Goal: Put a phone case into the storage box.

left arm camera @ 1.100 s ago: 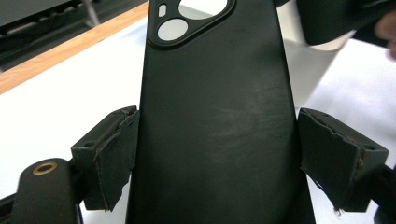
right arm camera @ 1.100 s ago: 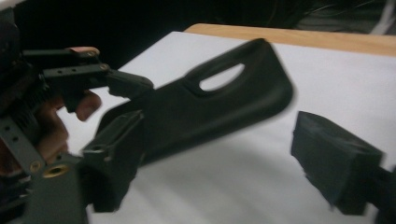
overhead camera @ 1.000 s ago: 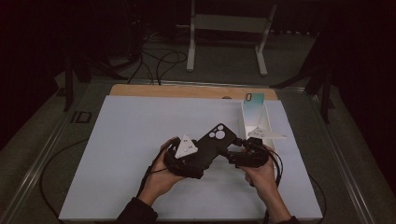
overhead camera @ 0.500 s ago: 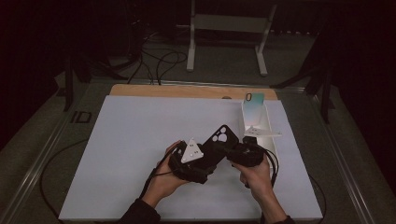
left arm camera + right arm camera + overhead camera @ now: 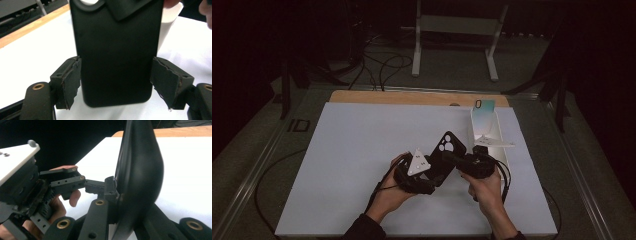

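A black phone case (image 5: 447, 150) with camera cut-outs is held up over the white mat between both grippers. My left gripper (image 5: 437, 172) has its torn pads against the two long edges of the phone case (image 5: 115, 62) near its lower end. My right gripper (image 5: 453, 159) comes in from the right. In the right gripper view the phone case (image 5: 140, 175) stands edge-on, pinched between the jaws of my right gripper (image 5: 127, 217). The left gripper (image 5: 82, 183) reaches the case from the far side. A hand holds each gripper.
An open white box (image 5: 489, 135) stands just right of the grippers, with a pale teal card (image 5: 484, 107) upright at its far end. The white mat (image 5: 352, 160) covers the table up to a wooden strip (image 5: 412, 97) at the back. Cables trail from both grippers.
Both grippers have shifted slightly right and toward the person. The case stays between them and has tipped more upright.
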`<state>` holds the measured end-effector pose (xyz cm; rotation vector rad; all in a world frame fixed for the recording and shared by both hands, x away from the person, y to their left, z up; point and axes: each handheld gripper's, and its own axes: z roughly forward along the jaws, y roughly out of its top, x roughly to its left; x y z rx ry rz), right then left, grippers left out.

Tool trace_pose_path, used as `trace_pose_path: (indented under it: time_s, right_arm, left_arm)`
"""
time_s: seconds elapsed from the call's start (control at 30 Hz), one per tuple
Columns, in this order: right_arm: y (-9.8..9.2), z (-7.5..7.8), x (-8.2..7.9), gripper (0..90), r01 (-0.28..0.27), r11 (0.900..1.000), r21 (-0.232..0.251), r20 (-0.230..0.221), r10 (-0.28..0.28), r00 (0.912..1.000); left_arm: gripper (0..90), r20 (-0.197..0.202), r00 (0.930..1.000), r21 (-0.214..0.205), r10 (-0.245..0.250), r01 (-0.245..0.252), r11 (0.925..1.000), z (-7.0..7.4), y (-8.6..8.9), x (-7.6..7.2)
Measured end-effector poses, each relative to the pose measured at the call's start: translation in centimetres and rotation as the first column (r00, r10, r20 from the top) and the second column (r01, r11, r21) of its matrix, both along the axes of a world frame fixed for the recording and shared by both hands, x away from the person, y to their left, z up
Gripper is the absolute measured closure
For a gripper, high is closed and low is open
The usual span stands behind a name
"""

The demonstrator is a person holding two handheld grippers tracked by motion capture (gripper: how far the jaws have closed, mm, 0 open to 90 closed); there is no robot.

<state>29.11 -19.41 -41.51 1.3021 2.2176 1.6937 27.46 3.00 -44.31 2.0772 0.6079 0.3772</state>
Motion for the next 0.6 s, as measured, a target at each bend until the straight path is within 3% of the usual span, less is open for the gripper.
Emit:
trace_pose_path:
  time_s: [0.13,0.2,0.33,0.4,0.43,0.5,0.6]
  right_arm:
    - [-0.3,0.2,-0.1,85.4,-0.005,1.0,0.002,0.015,0.005,0.9999]
    - [-0.5,0.4,-0.3,85.4,-0.028,0.9996,0.006,0.038,0.028,0.9989]
    - [-0.6,0.6,-0.6,85.5,-0.062,0.9981,0.005,0.066,0.062,0.9959]
    - [-0.9,0.9,-1.0,85.5,-0.116,0.993,0.023,0.104,0.113,0.9882]
    - [-1.0,1.0,-1.1,85.5,-0.145,0.9888,0.036,0.122,0.139,0.9827]
    - [-1.0,1.1,-1.2,85.5,-0.159,0.9865,0.039,0.128,0.153,0.9799]
    - [-0.8,1.4,-1.4,85.5,-0.213,0.9766,0.029,0.16,0.206,0.9654]
  left_arm:
    - [21.1,-0.037,0.9992,-0.036,-0.014,0.013,0.9993,0.2,0.6,0.3]
    - [16.2,-0.069,0.9972,-0.05,-0.029,0.026,0.9984,0.3,0.9,0.5]
    - [13.7,-0.092,0.9947,-0.075,-0.044,0.037,0.9965,0.4,1.3,0.6]
    - [13.9,-0.123,0.9888,-0.114,-0.083,0.069,0.991,0.5,1.8,0.7]
    - [14.0,-0.123,0.9888,-0.114,-0.083,0.069,0.991,0.5,1.8,0.7]
    - [14.0,-0.134,0.9838,-0.133,-0.119,0.101,0.986,0.5,1.9,0.7]
    - [12.8,-0.138,0.9794,-0.149,-0.147,0.126,0.9807,0.5,1.8,0.6]
